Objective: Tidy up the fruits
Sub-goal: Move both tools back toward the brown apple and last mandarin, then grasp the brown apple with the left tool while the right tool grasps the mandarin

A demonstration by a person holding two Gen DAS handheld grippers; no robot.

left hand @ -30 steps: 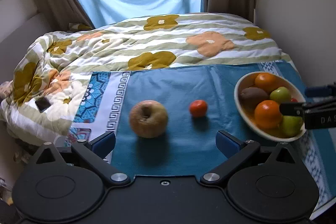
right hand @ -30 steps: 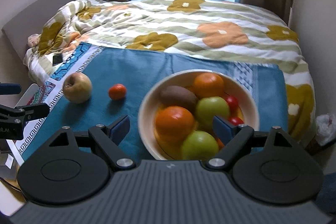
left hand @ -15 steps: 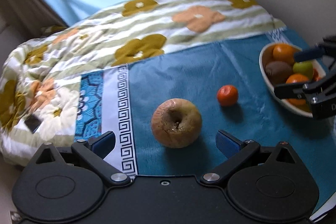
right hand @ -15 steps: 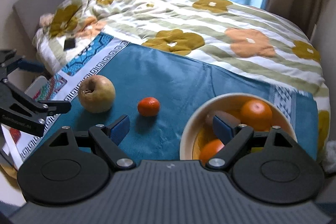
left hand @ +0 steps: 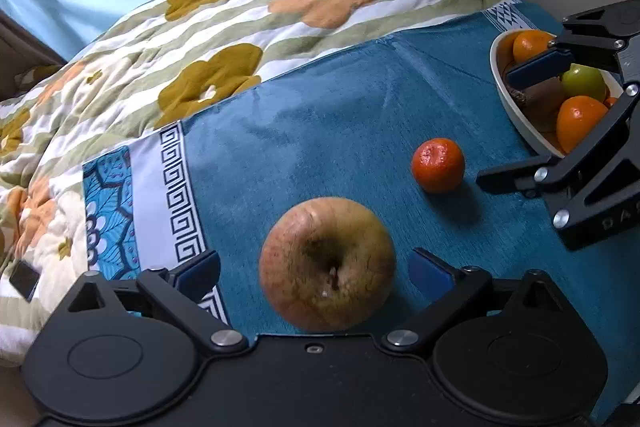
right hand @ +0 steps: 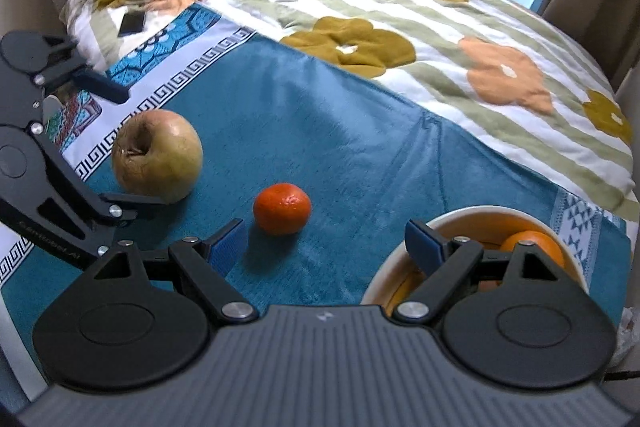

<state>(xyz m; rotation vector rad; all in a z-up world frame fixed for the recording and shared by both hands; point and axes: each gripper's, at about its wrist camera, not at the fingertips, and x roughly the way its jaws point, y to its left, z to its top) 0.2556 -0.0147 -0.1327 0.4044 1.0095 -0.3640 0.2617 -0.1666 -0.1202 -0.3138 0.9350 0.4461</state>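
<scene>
both wrist cameras look steeply down, close, sharing the apple [left hand: 326, 267] and mandarin [right hand: 282, 209].

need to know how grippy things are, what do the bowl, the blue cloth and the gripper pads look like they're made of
Bowl: looks like glazed ceramic, cream and smooth with a soft sheen; could be plastic.
Blue cloth: plush, velvety fabric, brushed nap showing lighter streaks.
Pads on the left gripper: matte blue, probably rubber or foam, no gloss.
</scene>
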